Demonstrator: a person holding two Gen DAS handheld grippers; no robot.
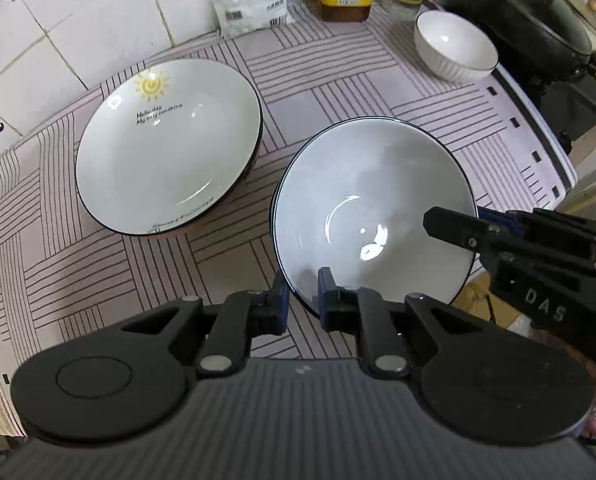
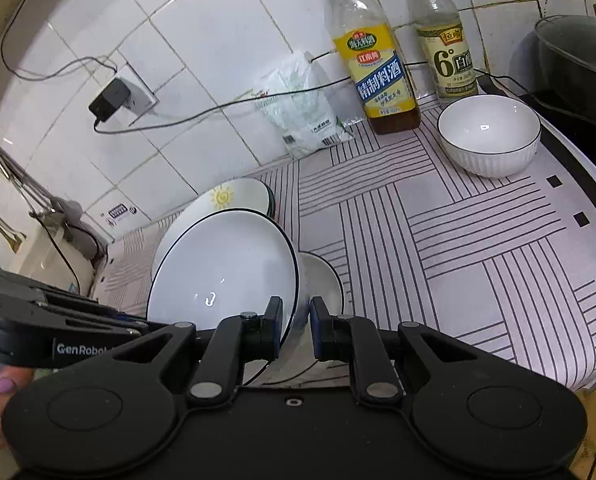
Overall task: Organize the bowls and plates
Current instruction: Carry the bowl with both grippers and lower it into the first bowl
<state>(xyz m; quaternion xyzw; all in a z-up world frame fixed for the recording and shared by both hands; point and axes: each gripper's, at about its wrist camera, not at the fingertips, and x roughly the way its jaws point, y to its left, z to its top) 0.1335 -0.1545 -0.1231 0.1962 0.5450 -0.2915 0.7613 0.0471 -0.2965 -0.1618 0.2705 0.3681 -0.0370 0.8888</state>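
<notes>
A white black-rimmed bowl (image 1: pixel 374 208) tilts above the striped mat, perhaps over another. The sun-printed plate (image 1: pixel 165 144) lies flat beside it. A ribbed bowl (image 1: pixel 456 46) stands upright, well apart.

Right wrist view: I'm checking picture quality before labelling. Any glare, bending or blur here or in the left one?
Right wrist view: wall tiles curve from the fisheye, a small glare spot sits in the held plate; left wrist view: bright glare inside the same plate, cloth stripes bow near the edges, both sharp.

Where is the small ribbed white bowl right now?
The ribbed bowl stands alone at the counter's far right, just in front of the vinegar bottle and beside the black pot.
</notes>
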